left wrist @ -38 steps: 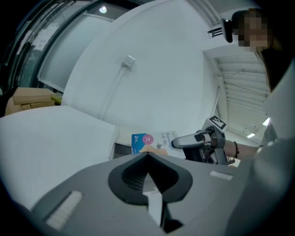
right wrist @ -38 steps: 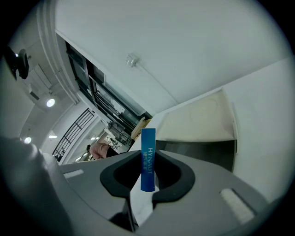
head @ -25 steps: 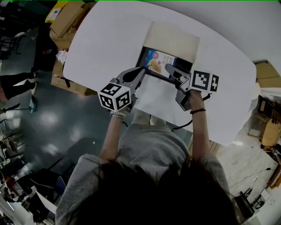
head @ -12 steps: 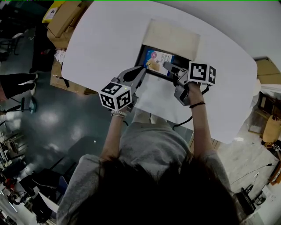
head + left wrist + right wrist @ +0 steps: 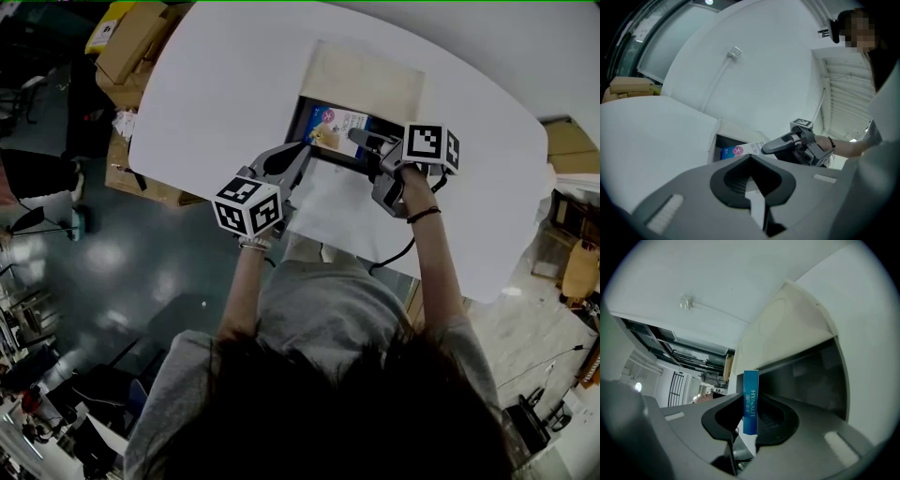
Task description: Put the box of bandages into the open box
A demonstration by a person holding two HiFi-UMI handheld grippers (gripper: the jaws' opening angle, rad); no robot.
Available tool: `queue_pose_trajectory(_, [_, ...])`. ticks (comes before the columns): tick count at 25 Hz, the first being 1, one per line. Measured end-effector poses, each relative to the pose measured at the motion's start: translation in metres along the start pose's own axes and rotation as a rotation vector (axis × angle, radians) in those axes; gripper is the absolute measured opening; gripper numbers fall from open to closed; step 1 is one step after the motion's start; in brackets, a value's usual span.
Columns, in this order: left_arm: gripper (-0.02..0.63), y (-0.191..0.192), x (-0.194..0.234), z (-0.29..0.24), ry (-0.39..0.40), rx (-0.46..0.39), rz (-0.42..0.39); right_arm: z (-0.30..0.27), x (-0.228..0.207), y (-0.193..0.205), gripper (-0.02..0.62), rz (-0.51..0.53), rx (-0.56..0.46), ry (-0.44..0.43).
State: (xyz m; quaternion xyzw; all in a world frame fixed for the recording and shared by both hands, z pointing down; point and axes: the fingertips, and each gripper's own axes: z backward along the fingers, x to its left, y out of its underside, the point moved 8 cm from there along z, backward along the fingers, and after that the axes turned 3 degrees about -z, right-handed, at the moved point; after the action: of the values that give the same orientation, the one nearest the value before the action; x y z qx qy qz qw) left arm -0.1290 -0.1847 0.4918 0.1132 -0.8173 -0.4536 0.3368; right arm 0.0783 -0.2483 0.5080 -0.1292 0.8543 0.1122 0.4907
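Nearest to me, low in the head view, the person leans over the white table (image 5: 216,84) with both arms stretched forward. The left gripper (image 5: 302,150), just left of centre, has its jaws pressed together with nothing showing between them, and its tip sits at the near left corner of the open box (image 5: 301,114); whether it is steadying that corner I cannot tell. To the right of centre the right gripper (image 5: 356,139) is clamped on the box of bandages (image 5: 336,124). Its own view shows the thin blue edge of the pack pinched upright between the jaws, in front of the dark inside of the open box. From above, the pack lies tilted within the opening, its printed face up, so I would say the carrying is done and the pack is as good as in. I cannot make out whether it already rests on the bottom. What is left, to my eye, is to let it go and draw the gripper back out. Beyond, in the upper middle, the pale lid flap (image 5: 366,80) lies folded back on the table
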Motion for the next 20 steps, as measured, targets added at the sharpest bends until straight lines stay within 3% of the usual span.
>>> queue_pose_trajectory(20, [-0.006, 0.004, 0.001, -0.009, 0.033, 0.01, 0.003, -0.006, -0.014, -0.006, 0.124, -0.096, 0.087, 0.083])
